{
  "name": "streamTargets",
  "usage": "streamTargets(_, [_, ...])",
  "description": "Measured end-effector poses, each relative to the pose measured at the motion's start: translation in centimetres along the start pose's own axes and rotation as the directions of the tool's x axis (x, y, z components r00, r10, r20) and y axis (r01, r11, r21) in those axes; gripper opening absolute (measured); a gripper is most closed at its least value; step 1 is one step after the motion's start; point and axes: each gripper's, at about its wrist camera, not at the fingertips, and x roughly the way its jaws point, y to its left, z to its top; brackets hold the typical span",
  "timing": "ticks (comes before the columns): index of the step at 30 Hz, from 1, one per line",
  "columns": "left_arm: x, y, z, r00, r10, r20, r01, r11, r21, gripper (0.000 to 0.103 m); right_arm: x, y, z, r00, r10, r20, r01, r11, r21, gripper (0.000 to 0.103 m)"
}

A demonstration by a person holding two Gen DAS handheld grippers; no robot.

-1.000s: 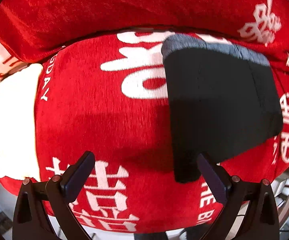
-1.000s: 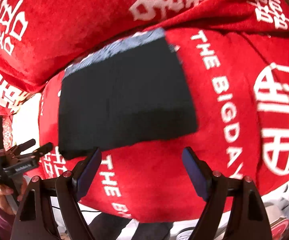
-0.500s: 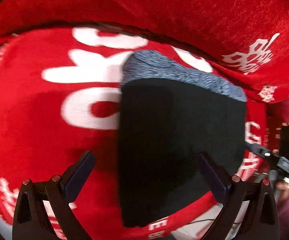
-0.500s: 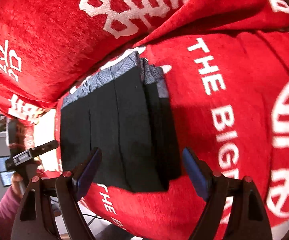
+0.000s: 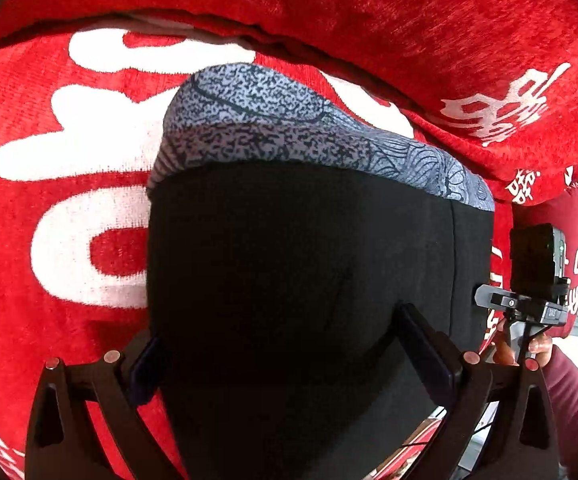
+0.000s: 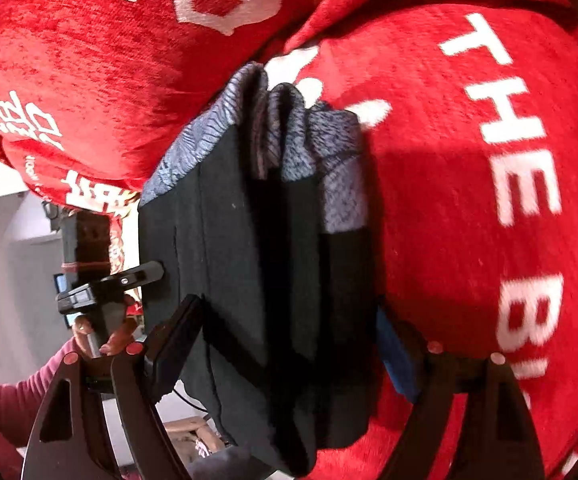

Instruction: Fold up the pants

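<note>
Both tongs, left (image 5: 285, 364) and right (image 6: 285, 354), gape over folded pants (image 5: 309, 280), whose near edge is cut off.

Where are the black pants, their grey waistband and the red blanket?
black pants (image 5: 309, 272), left wrist view, middle of the black cloth
grey waistband (image 5: 273, 128), left wrist view, patterned band
red blanket (image 6: 469, 208), right wrist view, bare red part

The black pants (image 5: 309, 280) lay folded into a compact stack on the red cover — grey patterned waistband (image 5: 289, 132) at the far end, layered fold edges showing along one side.
</note>
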Motion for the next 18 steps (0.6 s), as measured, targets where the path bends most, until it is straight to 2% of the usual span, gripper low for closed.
streamTargets(5, [0.2, -0.2, 0.1, 1.000, 0.016, 0.004, -0.016, 1.000, -0.021, 0.103, 0.1, -0.4, 0.2, 1.000, 0.015, 0.024, -0.016, 0.999, 0.051, 0.084])
streamTargets(6, [0.2, -0.3, 0.1, 1.000, 0.018, 0.006, -0.018, 1.000, -0.022, 0.100, -0.3, -0.3, 0.1, 1.000, 0.014, 0.025, -0.015, 0.998, 0.055, 0.079])
streamTargets(7, [-0.1, -0.5, 0.0, 1.000, 0.007, 0.010, -0.007, 1.000, -0.012, 0.091, -0.3, -0.2, 0.0, 1.000, 0.013, 0.021, -0.015, 0.998, 0.056, 0.070])
streamTargets(8, [-0.4, -0.9, -0.2, 1.000, 0.011, 0.021, -0.011, 1.000, -0.002, 0.090, -0.5, -0.2, -0.1, 1.000, 0.019, 0.020, -0.020, 0.998, 0.053, 0.066])
streamTargets(10, [-1.2, -1.2, -0.5, 0.999, 0.023, 0.044, -0.024, 0.999, 0.023, 0.081, -0.7, 0.4, -0.1, 1.000, 0.021, 0.022, -0.022, 0.999, 0.048, 0.055])
streamTargets(13, [-2.5, -1.6, -1.0, 0.997, 0.013, 0.071, -0.016, 0.999, 0.041, 0.072, -1.0, 1.5, -0.4, 0.999, 0.028, 0.037, -0.030, 0.999, 0.043, 0.049])
streamTargets(16, [-4.2, -1.8, -1.5, 0.996, -0.019, 0.086, 0.015, 0.999, 0.052, 0.069, -1.5, 2.5, -0.8, 0.997, 0.058, 0.057, -0.061, 0.997, 0.055, 0.047])
streamTargets(18, [-5.4, -2.0, -2.0, 0.996, -0.017, 0.089, 0.011, 0.998, 0.065, 0.069, -1.9, 3.2, -1.6, 0.993, 0.092, 0.070, -0.097, 0.993, 0.065, 0.047])
